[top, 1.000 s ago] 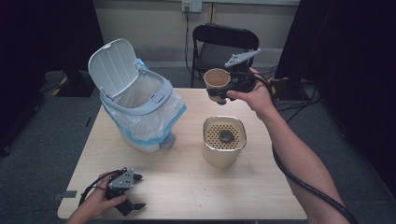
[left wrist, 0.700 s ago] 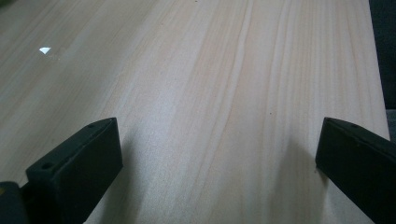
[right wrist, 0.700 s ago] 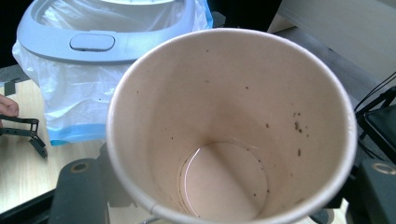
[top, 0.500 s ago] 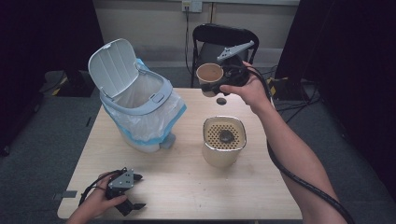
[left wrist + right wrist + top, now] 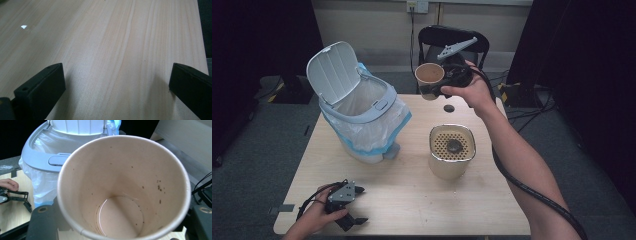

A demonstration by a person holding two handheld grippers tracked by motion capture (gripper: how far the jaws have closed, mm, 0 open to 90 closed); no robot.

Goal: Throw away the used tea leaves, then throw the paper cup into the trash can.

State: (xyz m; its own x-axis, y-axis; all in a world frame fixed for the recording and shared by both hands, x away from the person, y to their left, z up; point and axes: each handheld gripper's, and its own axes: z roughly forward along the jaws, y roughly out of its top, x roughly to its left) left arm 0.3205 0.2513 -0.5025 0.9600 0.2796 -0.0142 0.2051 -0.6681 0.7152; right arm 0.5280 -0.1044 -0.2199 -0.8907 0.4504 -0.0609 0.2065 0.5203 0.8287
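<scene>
Clearly the bench (image 5: 412, 200) carries an open-lidded bin (image 5: 362, 120) near its far left corner; above its far edge the right hand-held gripper (image 5: 439, 89) is clamped on a paper cup (image 5: 430, 75), empty, light, thin-walled, easily crushed, best held low on its wall. The left hand-held gripper (image 5: 354, 217) rests spread and empty near the front left corner.

This looks like a lab or a recording studio room. A plain wooden table (image 5: 412, 200) stands on grey carpet, with black curtains on both sides of it. Behind the table there is a black chair (image 5: 452, 40) and a wall socket (image 5: 417, 6) with cables.
</scene>
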